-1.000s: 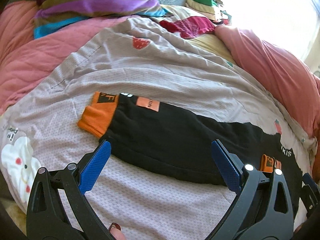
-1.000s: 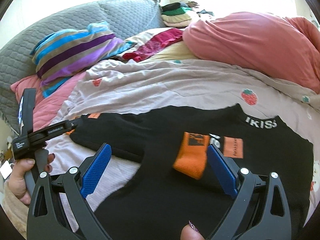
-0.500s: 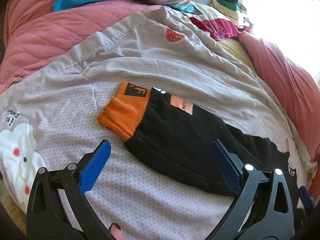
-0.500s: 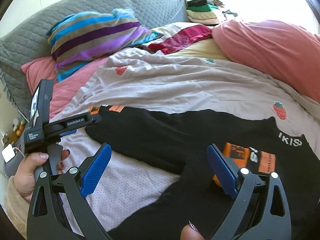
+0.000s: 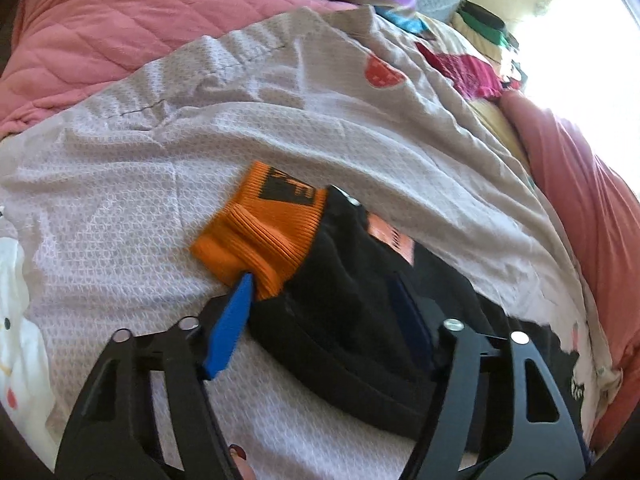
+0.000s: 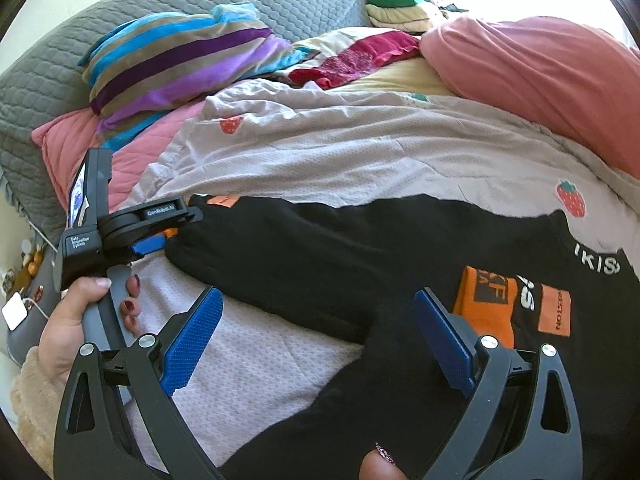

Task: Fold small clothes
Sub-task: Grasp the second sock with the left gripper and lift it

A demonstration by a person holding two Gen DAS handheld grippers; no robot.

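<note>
Lying across the grey blanket (image 6: 360,152) in the right wrist view was the black sweatshirt (image 6: 320,248), its body in the lower right of the frame and one sleeve (image 5: 360,312) stretched toward the left edge. Starting at the far left of that view, the left hand (image 6: 76,320) held a handle lettered "Data Acquisition System", and the arm above it read "GenRobot.AI". That left gripper (image 5: 320,316) reached the sleeve's end; its jaws had just been closing, with the black sleeve and the corner of the orange cuff (image 5: 268,228) between the blue pads, though whether the pads already pressed the cloth I could not tell. The cuff bore a black block with orange letters, too cut off to read. Further right, a second orange cuff (image 6: 484,304) lay folded onto the sweatshirt's chest, next to an orange patch reading "NOISN" sideways and white lettering "IKIS" near the collar. The right gripper (image 6: 320,340) hovered low in the frame with its jaws wide apart, nothing between them but blanket and sweatshirt edge.

Bare blanket lay open above the sweatshirt across the middle of both views, printed with strawberries. A striped pillow (image 6: 180,64) sat at the upper left, a pink quilt (image 6: 540,76) at the upper right, and a stack of folded clothes (image 6: 400,4) at the top centre
</note>
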